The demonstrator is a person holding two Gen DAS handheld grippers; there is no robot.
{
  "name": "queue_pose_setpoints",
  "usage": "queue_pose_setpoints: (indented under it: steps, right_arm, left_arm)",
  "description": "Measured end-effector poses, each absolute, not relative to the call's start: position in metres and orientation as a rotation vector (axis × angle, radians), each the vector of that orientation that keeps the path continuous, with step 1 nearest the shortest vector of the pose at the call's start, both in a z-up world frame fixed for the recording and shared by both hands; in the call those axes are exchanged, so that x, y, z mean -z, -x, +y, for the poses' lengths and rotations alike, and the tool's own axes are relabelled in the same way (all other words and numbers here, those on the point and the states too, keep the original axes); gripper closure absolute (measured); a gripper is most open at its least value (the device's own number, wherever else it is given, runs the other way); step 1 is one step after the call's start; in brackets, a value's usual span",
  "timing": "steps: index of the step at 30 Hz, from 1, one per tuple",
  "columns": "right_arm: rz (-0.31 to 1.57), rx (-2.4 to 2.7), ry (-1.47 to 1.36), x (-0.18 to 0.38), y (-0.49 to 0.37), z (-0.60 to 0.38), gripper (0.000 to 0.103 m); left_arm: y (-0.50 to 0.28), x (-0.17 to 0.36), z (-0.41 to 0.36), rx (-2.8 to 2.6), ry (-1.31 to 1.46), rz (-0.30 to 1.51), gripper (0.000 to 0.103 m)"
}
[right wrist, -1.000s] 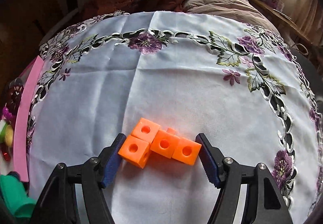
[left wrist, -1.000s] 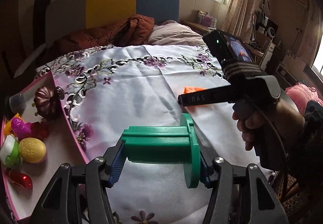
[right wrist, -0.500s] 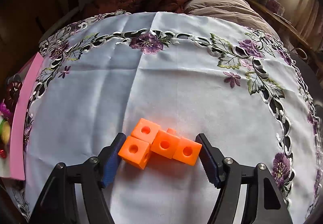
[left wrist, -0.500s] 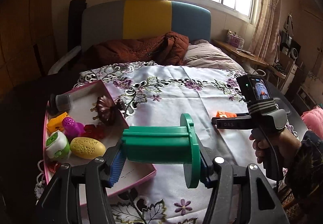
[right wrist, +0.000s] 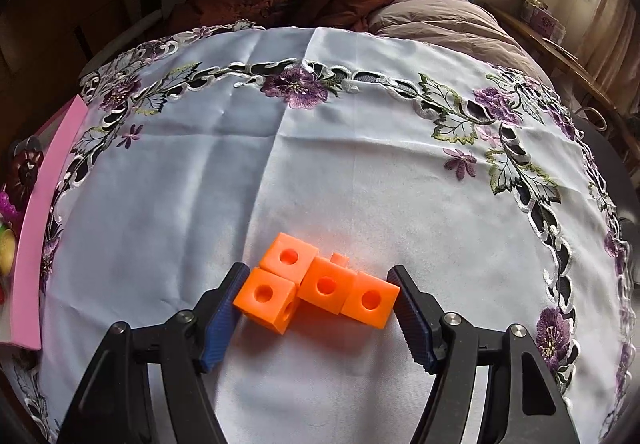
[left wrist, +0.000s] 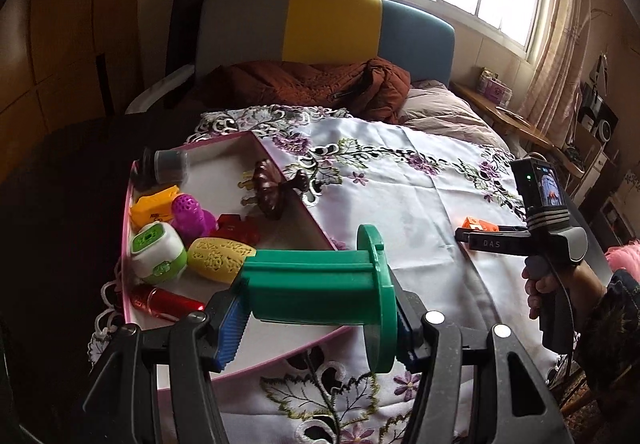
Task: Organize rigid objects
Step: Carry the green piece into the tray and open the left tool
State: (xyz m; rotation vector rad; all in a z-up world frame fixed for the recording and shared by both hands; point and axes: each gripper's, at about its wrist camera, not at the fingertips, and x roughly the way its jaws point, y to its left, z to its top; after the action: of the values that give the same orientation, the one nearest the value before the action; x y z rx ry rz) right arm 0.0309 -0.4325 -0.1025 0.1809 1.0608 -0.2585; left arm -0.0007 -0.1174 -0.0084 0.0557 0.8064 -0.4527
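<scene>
A green plastic spool point(left wrist: 312, 284) lies crosswise between the blue pads of my left gripper point(left wrist: 316, 322), which is shut on it. It hangs above the near corner of the pink tray point(left wrist: 280, 348). On the white embroidered cloth lies a cluster of joined orange cubes point(right wrist: 368, 300). My right gripper point(right wrist: 316, 304) straddles the cluster, with one pad against each end cube. The cubes rest on the cloth. In the left wrist view a hand point(left wrist: 540, 284) holds that gripper low over the orange cubes point(left wrist: 472, 222).
The tray holds a yellow egg point(left wrist: 218, 258), a green-and-white case point(left wrist: 158, 252), a magenta piece point(left wrist: 192, 213), a red cylinder point(left wrist: 164, 300), a brown ornament point(left wrist: 268, 191) and a grey cup point(left wrist: 170, 165). The tray's pink wall point(right wrist: 36, 228) stands far left of the cubes. A rust quilt lies beyond.
My left gripper has carried the green spool leftward from over the cloth to above the tray's near corner, and the whole tray has come into view. The right gripper and the cubes have stayed put.
</scene>
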Motion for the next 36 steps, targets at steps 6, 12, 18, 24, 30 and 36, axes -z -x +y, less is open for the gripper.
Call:
queue_pose_setpoints:
  steps: [6, 12, 18, 24, 30, 36]
  right_arm:
    - [1.064, 0.261, -0.164, 0.102, -0.032, -0.430, 0.033]
    - [1.064, 0.262, -0.160, 0.102, -0.032, -0.431, 0.033]
    - [1.066, 0.263, -0.152, 0.102, -0.032, -0.430, 0.033]
    - [1.067, 0.263, -0.147, 0.102, -0.033, -0.429, 0.033]
    - [1.067, 0.263, -0.142, 0.101, -0.033, -0.429, 0.033]
    - [1.066, 0.264, -0.139, 0.101, -0.033, -0.429, 0.033]
  left_arm:
    - [-0.011, 0.011, -0.057, 0.329, 0.018, 0.818, 0.043]
    - [-0.018, 0.020, -0.014, 0.251, 0.088, 0.856, 0.043]
    - [-0.020, 0.029, -0.034, 0.334, 0.090, 0.905, 0.043]
    - [-0.030, 0.033, -0.065, 0.389, 0.045, 0.917, 0.043]
    - [-0.043, 0.055, -0.084, 0.367, -0.048, 0.958, 0.042]
    - [-0.045, 0.062, -0.098, 0.333, -0.163, 0.911, 0.042]
